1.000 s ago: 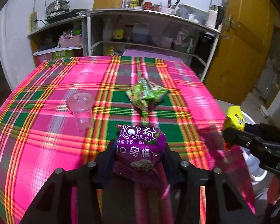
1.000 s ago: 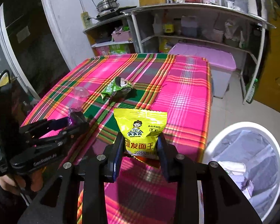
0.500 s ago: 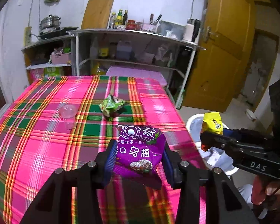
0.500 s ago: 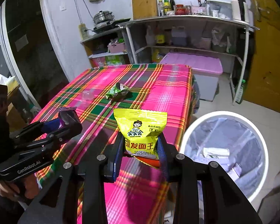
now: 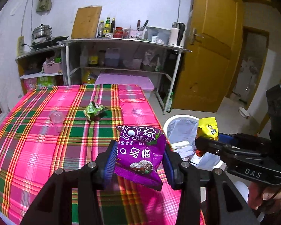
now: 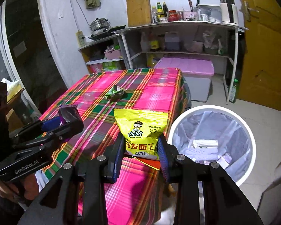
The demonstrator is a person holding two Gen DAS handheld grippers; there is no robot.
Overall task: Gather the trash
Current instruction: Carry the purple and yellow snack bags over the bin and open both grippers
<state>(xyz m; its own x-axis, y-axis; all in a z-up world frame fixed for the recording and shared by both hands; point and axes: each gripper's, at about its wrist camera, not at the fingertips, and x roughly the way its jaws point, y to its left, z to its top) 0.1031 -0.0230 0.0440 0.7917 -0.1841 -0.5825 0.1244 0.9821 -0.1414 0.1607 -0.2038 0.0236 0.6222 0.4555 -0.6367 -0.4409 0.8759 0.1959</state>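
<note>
purple snack bag (image 5: pixel 140 153) clamped in left hand-held gripper (image 5: pixel 138 159) | yellow snack bag (image 6: pixel 140 133) clamped in right hand-held gripper (image 6: pixel 140 153), beside bin (image 6: pixel 213 110) | not yet dropped | left on desk (image 5: pixel 28 150): green wrapper (image 5: pixel 93 110), clear cup (image 5: pixel 57 121)

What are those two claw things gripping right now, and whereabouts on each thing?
The left gripper clamps a purple snack packet across its lower sides. The right gripper clamps a yellow snack packet across its lower sides.
</note>
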